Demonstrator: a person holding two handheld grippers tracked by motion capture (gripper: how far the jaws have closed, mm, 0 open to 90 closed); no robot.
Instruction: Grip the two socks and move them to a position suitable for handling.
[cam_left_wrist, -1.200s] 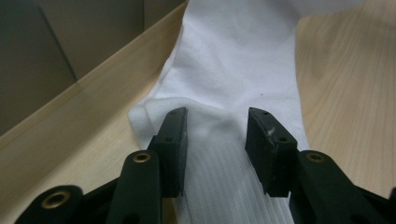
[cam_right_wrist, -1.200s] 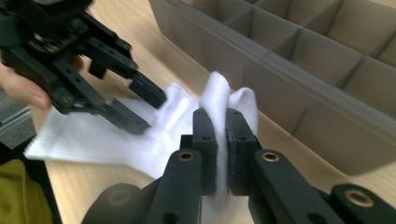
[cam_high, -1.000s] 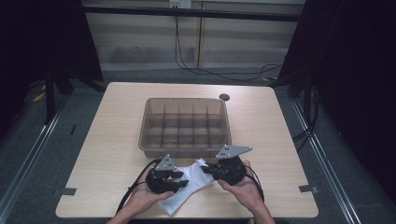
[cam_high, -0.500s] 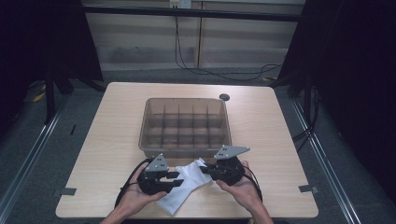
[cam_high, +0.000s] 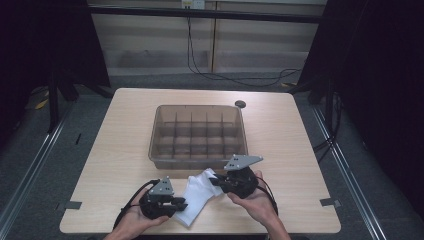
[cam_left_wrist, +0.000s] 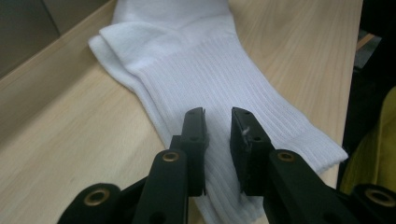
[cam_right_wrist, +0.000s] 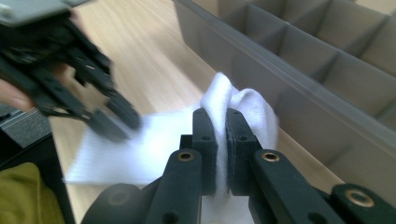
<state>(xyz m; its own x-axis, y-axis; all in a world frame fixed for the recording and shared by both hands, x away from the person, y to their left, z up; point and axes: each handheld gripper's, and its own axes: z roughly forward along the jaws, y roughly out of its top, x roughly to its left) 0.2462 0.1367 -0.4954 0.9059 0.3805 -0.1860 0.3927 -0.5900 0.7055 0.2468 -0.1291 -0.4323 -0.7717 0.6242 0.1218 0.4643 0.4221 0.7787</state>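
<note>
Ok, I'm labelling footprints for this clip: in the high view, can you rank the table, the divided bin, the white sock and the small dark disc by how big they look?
1. Table, by far the largest.
2. Divided bin.
3. White sock, partly covered by the right gripper shut on it, so somewhat unsure.
4. Small dark disc, smallest.

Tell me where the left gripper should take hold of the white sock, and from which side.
Grip the ribbed cuff end of the white sock, coming from above. It lies flat on the table, so one jaw must slide under the edge. The left gripper, jaws just closing, hovers there; the right gripper already pinches the other end.
</note>
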